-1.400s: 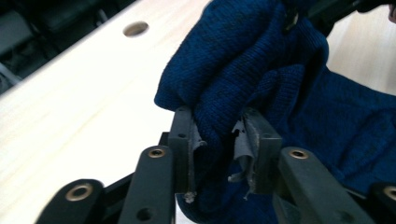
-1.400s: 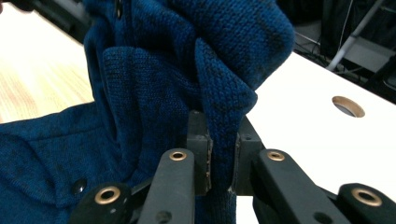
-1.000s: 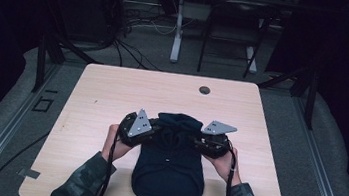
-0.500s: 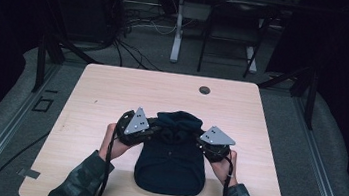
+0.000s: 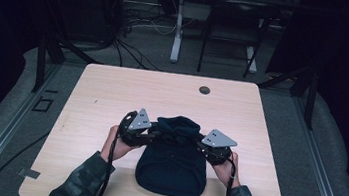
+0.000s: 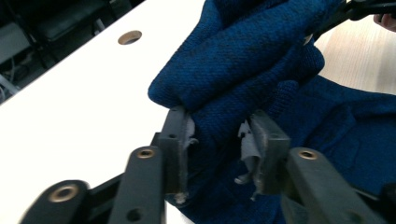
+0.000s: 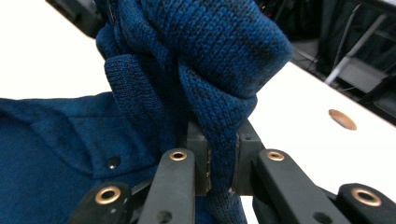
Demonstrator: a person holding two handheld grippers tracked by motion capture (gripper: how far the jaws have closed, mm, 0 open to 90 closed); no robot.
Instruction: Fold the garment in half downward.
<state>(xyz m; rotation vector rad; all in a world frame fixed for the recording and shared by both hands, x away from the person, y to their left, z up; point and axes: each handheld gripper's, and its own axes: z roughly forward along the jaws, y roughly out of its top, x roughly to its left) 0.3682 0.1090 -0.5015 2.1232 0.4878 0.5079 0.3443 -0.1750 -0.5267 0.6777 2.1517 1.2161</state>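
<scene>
A dark blue knit sweater (image 5: pixel 171 170) lies folded on the light wooden table (image 5: pixel 112 95), its far end bunched up between the two grippers. My left gripper (image 5: pixel 150 134) is at the bunch's left side. In the left gripper view its jaws (image 6: pixel 215 135) have just been opening and stand apart, a fold of the sweater (image 6: pixel 243 51) loose between the pads. My right gripper (image 5: pixel 199 144) is at the right side. In the right gripper view it (image 7: pixel 222 158) is shut tight on a thick fold of the sweater (image 7: pixel 201 42), which hangs over the jaws.
A round cable hole (image 5: pixel 204 90) sits near the table's far edge. Bare tabletop stretches on both sides of the sweater and beyond it. Past the table are a second desk's legs (image 5: pixel 177 28), cables on the floor and dark curtains.
The right gripper has shifted slightly toward the near edge. The left hand has hardly moved. The sweater's bunched far end stays between the grippers.
</scene>
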